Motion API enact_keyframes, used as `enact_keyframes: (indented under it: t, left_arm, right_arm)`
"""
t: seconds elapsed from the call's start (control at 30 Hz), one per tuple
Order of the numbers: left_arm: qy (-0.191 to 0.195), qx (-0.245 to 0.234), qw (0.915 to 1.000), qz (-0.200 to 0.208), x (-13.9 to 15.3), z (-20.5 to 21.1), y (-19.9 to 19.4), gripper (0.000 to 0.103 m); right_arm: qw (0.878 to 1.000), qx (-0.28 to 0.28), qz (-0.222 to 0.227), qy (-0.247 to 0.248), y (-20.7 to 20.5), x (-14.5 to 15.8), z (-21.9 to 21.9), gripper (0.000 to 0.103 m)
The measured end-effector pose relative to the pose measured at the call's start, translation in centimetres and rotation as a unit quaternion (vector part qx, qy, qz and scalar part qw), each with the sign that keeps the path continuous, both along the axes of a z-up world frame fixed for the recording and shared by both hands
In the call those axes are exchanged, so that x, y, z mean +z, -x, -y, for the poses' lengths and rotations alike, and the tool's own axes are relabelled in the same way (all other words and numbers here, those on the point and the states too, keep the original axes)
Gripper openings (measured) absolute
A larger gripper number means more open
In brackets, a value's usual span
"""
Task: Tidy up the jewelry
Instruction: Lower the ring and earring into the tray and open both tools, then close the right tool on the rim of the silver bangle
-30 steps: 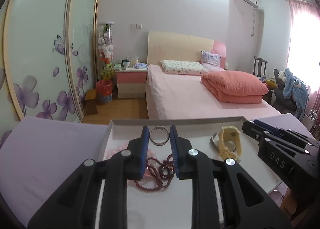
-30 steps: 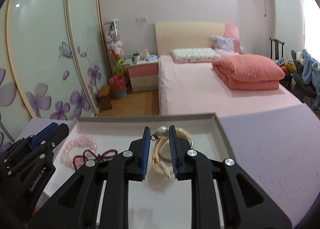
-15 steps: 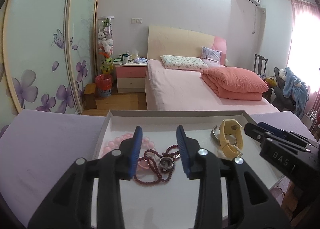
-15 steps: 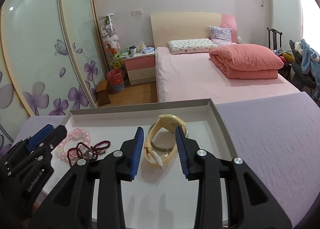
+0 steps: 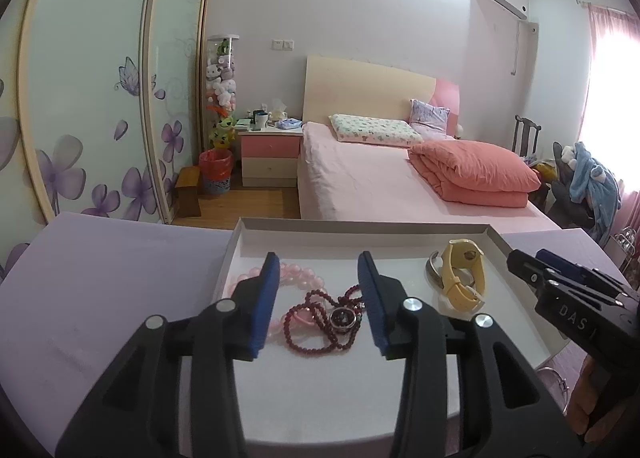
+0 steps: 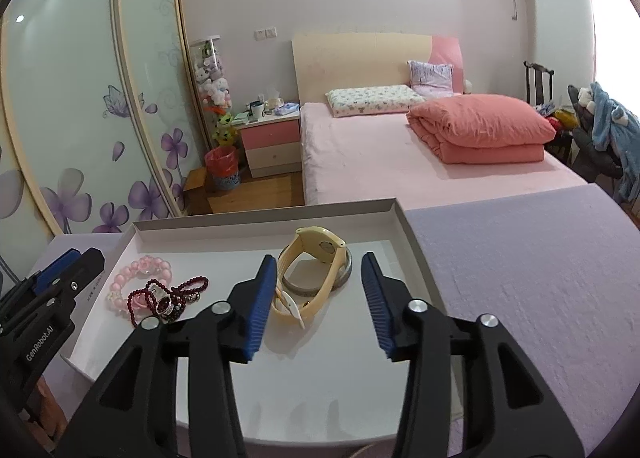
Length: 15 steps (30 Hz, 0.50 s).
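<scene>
While both claws hang over the shallow white cardboard tray [image 5: 494,232], neither has hold of anything. The left gripper [image 5: 318,270] has its blue-padded jaws partway apart and opening; between them, just ahead of the tips, lies a dark red beaded necklace [image 5: 316,332] with a small round dark pendant, its loops touching a pink bead bracelet [image 5: 298,274] that sits just beyond and partly behind the left pad. Neither pad presses on the beads.

To the right of that claw, well apart from the necklace, a pale yellow rubber-strapped watch [image 5: 462,276] stands on its edge, leaning across a silver metal bangle [image 5: 433,270]. The right gripper [image 6: 319,270], seen from its own camera, is likewise partway apart and opening, with the watch and bangle lying in the gap just ahead of the tips; its left pad is close to the strap, though whether it touches I cannot tell. To that claw's left lie the bracelet and necklace, with the left gripper's black body nearer the edge. A lilac cloth-covered table [image 6: 520,258] bears the tray.
</scene>
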State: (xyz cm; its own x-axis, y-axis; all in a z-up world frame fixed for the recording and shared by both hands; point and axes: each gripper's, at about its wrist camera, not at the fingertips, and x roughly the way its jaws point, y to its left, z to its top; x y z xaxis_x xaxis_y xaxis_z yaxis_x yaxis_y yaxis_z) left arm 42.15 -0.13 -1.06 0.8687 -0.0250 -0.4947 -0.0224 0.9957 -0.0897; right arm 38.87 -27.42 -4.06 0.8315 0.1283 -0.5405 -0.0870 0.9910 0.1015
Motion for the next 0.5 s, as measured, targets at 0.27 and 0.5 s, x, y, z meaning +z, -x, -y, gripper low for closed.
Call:
enact_keyframes:
  t: [0.27, 0.5]
  left_arm:
    - [0.020, 0.003, 0.9998, 0.003, 0.3, -0.8, 3.2, 0.065]
    - [0.023, -0.008, 0.9995, 0.019, 1.1, -1.4, 7.7, 0.074]
  right_arm:
    - [1.000, 0.007, 0.013, 0.003, 3.0, 0.4, 1.2, 0.067]
    - [1.000, 0.018, 0.002, 0.006, 6.8, 0.1, 2.9, 0.067]
